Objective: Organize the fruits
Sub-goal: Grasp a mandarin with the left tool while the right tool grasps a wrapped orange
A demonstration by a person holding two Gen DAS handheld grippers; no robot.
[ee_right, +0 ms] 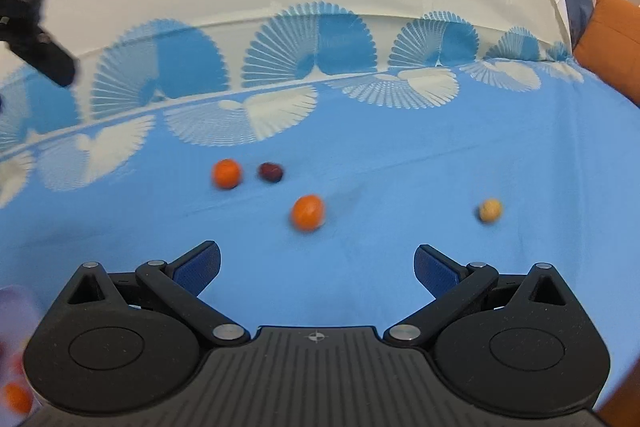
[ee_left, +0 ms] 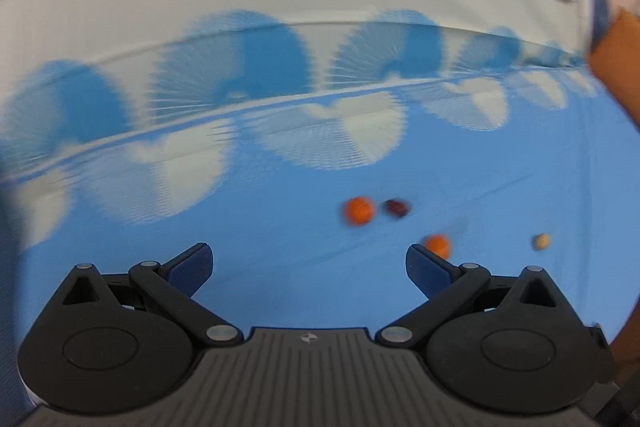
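While spread, right gripper [ee_right: 316, 267] faces nearest orange [ee_right: 307, 212].

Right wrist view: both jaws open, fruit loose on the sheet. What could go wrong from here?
1. The near orange is round and lies free on soft bedsheet; a nudge from the right gripper may roll it off.
2. The far orange and dark fruit lie close; closing jaws might knock the neighbour.
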